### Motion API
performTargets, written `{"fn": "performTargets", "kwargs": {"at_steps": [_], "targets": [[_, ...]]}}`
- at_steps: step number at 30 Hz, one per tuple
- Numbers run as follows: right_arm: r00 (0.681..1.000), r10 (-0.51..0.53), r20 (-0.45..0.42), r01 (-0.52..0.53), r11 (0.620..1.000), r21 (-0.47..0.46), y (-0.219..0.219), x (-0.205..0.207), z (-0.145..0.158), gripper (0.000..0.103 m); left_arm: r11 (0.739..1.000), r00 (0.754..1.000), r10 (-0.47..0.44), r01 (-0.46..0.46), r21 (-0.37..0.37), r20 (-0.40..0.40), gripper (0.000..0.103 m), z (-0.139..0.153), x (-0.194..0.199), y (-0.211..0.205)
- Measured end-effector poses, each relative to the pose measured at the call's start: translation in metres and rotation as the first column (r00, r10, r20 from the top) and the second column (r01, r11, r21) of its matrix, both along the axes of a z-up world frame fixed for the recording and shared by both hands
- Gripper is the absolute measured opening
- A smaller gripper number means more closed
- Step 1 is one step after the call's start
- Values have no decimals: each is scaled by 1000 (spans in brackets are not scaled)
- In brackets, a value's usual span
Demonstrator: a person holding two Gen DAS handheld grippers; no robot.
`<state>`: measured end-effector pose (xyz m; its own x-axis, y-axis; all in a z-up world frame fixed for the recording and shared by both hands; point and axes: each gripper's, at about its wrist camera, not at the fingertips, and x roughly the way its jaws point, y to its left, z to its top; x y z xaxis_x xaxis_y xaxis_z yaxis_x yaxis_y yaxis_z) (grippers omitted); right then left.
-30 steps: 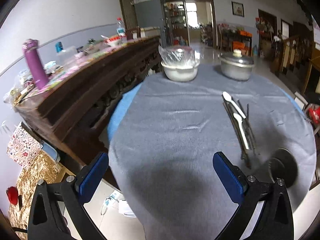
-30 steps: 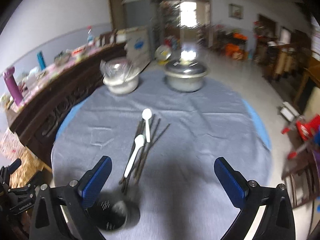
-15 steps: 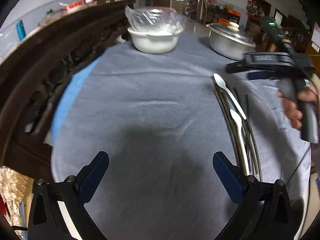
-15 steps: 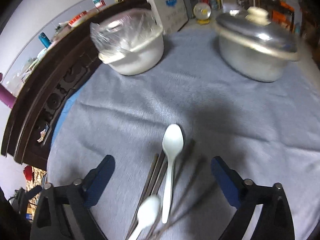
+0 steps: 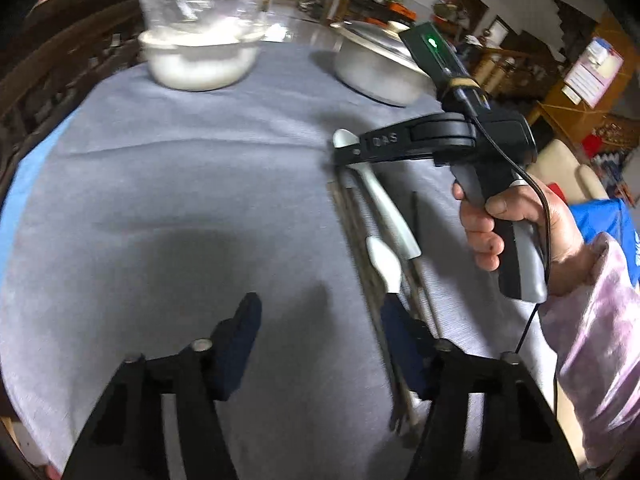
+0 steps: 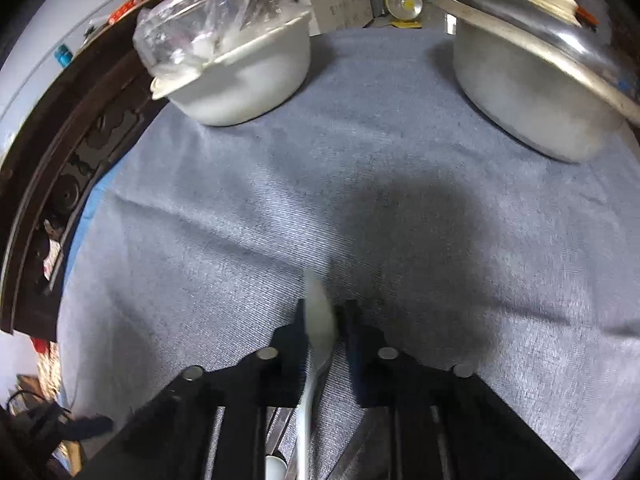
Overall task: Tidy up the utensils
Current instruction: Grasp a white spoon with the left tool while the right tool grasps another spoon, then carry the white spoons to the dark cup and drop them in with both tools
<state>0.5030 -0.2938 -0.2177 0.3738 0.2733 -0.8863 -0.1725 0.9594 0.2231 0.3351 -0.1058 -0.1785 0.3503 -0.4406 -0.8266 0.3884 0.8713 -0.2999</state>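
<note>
Two white spoons lie among dark chopsticks (image 5: 354,216) on the grey tablecloth (image 5: 180,200). My right gripper (image 6: 326,316) points down at the cloth, its jaws closing with the bowl end of the far white spoon (image 6: 318,308) pinched between the pads. In the left wrist view that right gripper (image 5: 348,152) sits over the far spoon (image 5: 384,208), with a person's hand (image 5: 500,224) on its handle. My left gripper (image 5: 320,320) is open and closing over bare cloth. The near white spoon (image 5: 384,260) lies just beyond its right fingertip.
A white bowl (image 5: 200,60) under a clear plastic cover stands at the back left of the table. A lidded metal pot (image 5: 376,72) stands at the back right. A dark carved sideboard (image 6: 48,184) runs along the table's left side.
Both grippers came down towards the cloth and tilted downward. The right one reached the far spoon's bowl and closed on it. The left jaws have narrowed.
</note>
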Motion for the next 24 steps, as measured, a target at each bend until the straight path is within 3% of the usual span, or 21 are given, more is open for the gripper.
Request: {"fn": "performTargets", "kwargs": {"at_steps": [6, 10, 13, 18, 20, 22, 24], "targets": [[999, -35, 37, 33, 998, 58, -28, -17, 5, 13, 995, 994, -96, 95, -20, -56, 57, -26, 23, -40], [994, -76, 77, 66, 990, 121, -52, -30, 11, 11, 991, 989, -130, 128, -25, -78, 39, -48, 43, -68], [989, -111, 94, 95, 982, 161, -71, -42, 19, 11, 990, 989, -139, 139, 1, -52, 19, -57, 52, -82], [974, -172, 149, 130, 958, 257, -101, -80, 37, 11, 990, 989, -140, 140, -17, -42, 15, -69, 65, -88], [964, -201, 175, 144, 945, 292, -109, -98, 45, 11, 989, 989, -143, 142, -48, -27, 6, -58, 59, -84], [955, -219, 199, 148, 936, 320, -115, -118, 53, 11, 989, 990, -142, 142, -43, 2, 4, -53, 61, -85], [947, -232, 222, 149, 930, 337, -118, -137, 62, 11, 988, 988, -149, 150, -41, 28, 3, -27, 44, -82]]}}
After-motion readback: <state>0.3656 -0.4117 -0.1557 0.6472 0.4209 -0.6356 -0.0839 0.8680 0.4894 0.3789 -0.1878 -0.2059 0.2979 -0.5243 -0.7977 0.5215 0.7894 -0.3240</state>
